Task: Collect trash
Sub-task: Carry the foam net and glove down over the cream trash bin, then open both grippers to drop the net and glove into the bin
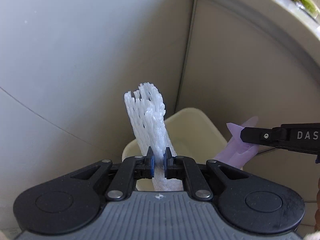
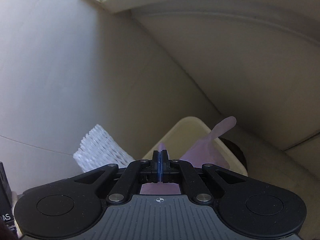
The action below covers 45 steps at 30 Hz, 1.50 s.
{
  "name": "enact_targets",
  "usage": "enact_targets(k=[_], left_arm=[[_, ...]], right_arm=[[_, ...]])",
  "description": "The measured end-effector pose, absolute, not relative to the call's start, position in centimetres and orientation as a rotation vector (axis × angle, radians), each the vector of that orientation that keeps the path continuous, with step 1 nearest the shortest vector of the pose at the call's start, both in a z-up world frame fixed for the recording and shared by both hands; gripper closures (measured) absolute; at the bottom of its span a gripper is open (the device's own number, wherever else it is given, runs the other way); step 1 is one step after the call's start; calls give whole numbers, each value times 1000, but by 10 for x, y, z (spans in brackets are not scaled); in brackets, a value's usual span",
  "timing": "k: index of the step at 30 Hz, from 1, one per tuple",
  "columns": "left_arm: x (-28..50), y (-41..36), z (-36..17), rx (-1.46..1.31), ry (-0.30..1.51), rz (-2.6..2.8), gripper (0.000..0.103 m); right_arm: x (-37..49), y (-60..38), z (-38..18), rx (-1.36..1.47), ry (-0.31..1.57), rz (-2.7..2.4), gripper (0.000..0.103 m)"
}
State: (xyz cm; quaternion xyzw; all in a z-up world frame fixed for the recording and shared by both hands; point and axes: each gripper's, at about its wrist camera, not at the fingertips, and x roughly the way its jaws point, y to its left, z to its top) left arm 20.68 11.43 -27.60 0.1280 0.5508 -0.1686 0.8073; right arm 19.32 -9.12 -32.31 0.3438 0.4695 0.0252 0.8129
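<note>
With white foam netting (image 1: 149,120) clamped in the left gripper (image 1: 159,158) and a purple glove (image 2: 202,152) in the right gripper (image 2: 159,160), both are poised over the cream bin (image 1: 200,120), where release is called for next.

Cream bin (image 1: 202,120) on pale tiled floor (image 1: 60,60).

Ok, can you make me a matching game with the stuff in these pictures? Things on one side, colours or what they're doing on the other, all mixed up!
Things:
1. foam net
2. glove
3. bin
4. right gripper

Descriptions:
A. cream coloured, open at the top
B. white, pinched in the left gripper
C. black, jaws squeezed shut
D. pale purple, thin and floppy

Pairs: 1-B, 2-D, 3-A, 4-C
</note>
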Motion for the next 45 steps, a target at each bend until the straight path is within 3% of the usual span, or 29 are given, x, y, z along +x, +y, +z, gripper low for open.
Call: enact_targets(k=[10,21,23,24,26,28,30,39,45], left_arm=[[212,91,-320,308,1257,-362,95],[218,83,-342,313,1314,-335,94],[218,84,-341,311,1313,-337,86],[222,89,-335,318,1312,-333,76],[220,89,-335,329,1315,-326,70],[219,89,-336,327,1327,-324,64],[216,89,-334,322,1326,-320,58],[207,84,-321,337,1307,-330,40],[199,86,-305,329,1275,-338,24]], right_arm=[[205,-79,-377,694,1121,0,102],[229,-72,-385,681,1185,-29,101],[228,-72,-382,674,1191,-19,94],[229,-72,-380,667,1197,-18,94],[229,-74,-387,678,1210,-21,86],[229,-74,-384,689,1204,-30,68],[227,-75,-380,689,1191,-32,60],[214,-75,-361,681,1169,-25,38],[206,-76,-345,674,1147,-18,33]])
